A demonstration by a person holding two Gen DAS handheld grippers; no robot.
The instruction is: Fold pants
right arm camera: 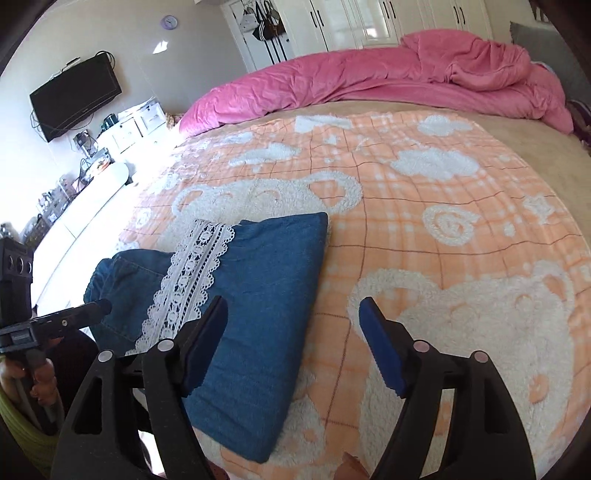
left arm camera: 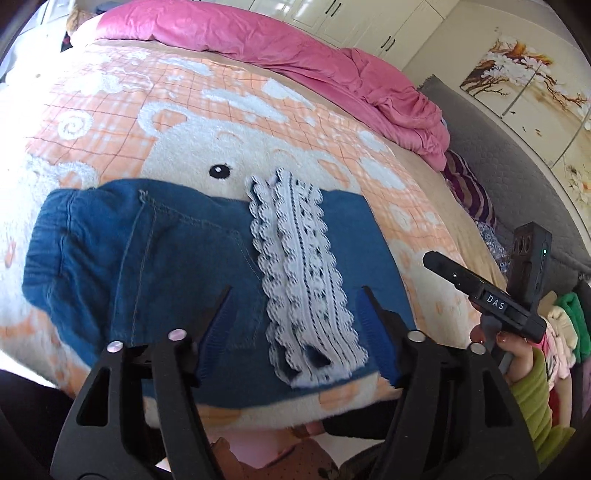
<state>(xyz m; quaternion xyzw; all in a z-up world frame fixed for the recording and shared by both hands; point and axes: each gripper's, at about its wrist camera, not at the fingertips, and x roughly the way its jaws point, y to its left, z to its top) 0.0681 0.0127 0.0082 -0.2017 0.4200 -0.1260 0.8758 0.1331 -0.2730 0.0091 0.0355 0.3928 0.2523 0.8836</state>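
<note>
Blue denim, the pants [left arm camera: 177,258] lie folded into a compact block on the orange-and-white plaid blanket [left arm camera: 122,110] near the bed's front edge, a band of white lace trim [left arm camera: 306,280] running across the top layer; in the left wrist view the block sits directly ahead of and between the fingers of the left gripper [left arm camera: 295,314], whose jaws stand wide apart with nothing between them, the lace passing through the gap; in the right wrist view the same pants [right arm camera: 258,295] lie ahead and to the left of the right gripper [right arm camera: 293,321], its left finger [right arm camera: 207,332] over the denim's near edge, its right finger over bare blanket [right arm camera: 443,229], jaws likewise spread wide and gripping nothing; whether either finger touches the cloth I cannot tell; beyond the fingertips a crumpled pink duvet [right arm camera: 369,81] is heaped along the far side of the bed; farther off stand white wardrobe doors [right arm camera: 354,22], and far left a wall-mounted television [right arm camera: 74,96].
</note>
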